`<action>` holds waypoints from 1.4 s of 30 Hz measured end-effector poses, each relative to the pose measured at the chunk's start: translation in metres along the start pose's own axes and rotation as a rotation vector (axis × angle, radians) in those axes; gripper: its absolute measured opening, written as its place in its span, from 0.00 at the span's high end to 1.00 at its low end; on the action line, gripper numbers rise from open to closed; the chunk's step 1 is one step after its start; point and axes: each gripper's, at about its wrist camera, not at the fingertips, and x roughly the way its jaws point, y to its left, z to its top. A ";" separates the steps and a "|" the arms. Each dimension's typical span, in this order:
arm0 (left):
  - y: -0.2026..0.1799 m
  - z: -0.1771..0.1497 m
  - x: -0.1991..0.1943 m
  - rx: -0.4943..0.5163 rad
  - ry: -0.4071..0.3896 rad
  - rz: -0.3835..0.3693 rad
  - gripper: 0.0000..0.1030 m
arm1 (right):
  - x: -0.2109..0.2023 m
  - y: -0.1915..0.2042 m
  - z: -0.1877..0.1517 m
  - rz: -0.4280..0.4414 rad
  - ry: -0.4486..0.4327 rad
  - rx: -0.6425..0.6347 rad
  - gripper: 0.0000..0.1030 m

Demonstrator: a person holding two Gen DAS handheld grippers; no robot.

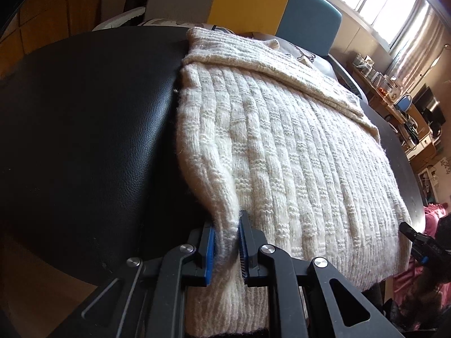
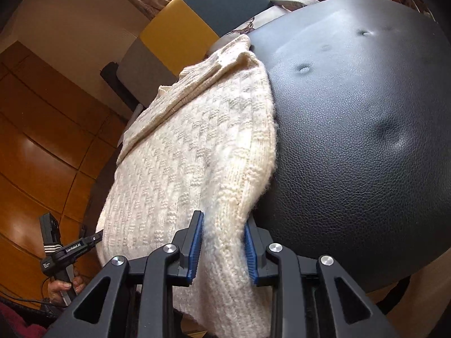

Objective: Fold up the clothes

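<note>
A cream knitted sweater (image 1: pixel 282 152) lies spread on a black leather surface (image 1: pixel 84 129), its near hem hanging over the front edge. My left gripper (image 1: pixel 227 225) is shut on the hem's left corner, the knit pinched between the blue pads. In the right wrist view the same sweater (image 2: pixel 191 152) runs up the left of the black leather surface (image 2: pixel 366 140). My right gripper (image 2: pixel 224 225) is shut on the hem's right corner, a thick bunch of knit between its blue pads. A sleeve is folded across the sweater's far end.
A yellow, blue and grey padded headboard (image 1: pixel 270 8) stands behind the surface. A window and a cluttered desk (image 1: pixel 406 104) fill the right. Wooden wardrobe doors (image 2: pixel 42 129) are on the left of the right wrist view. A hand (image 2: pixel 60 286) holds the other gripper's handle there.
</note>
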 end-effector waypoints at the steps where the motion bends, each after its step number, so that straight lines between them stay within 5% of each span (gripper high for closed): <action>1: -0.002 -0.001 0.000 0.009 -0.004 0.009 0.86 | -0.001 -0.001 0.000 -0.002 0.002 0.000 0.74; 6: -0.004 0.000 -0.001 0.018 -0.007 0.030 0.86 | -0.002 0.003 0.002 -0.017 0.038 -0.024 0.74; 11: 0.001 -0.003 -0.003 0.005 -0.017 0.014 0.90 | 0.004 0.013 0.006 -0.055 0.096 -0.060 0.86; 22: 0.047 -0.004 -0.030 -0.175 -0.031 -0.326 0.90 | -0.007 -0.014 -0.007 0.279 0.050 0.166 0.87; 29: 0.058 0.022 -0.042 -0.235 -0.027 -0.438 0.90 | -0.007 -0.015 0.001 0.418 0.068 0.235 0.87; 37: 0.045 0.082 -0.054 -0.259 -0.114 -0.642 0.90 | 0.002 0.019 0.067 0.567 -0.034 0.217 0.87; 42: 0.044 0.147 -0.049 -0.261 -0.191 -0.668 0.90 | 0.029 0.033 0.126 0.561 -0.080 0.200 0.87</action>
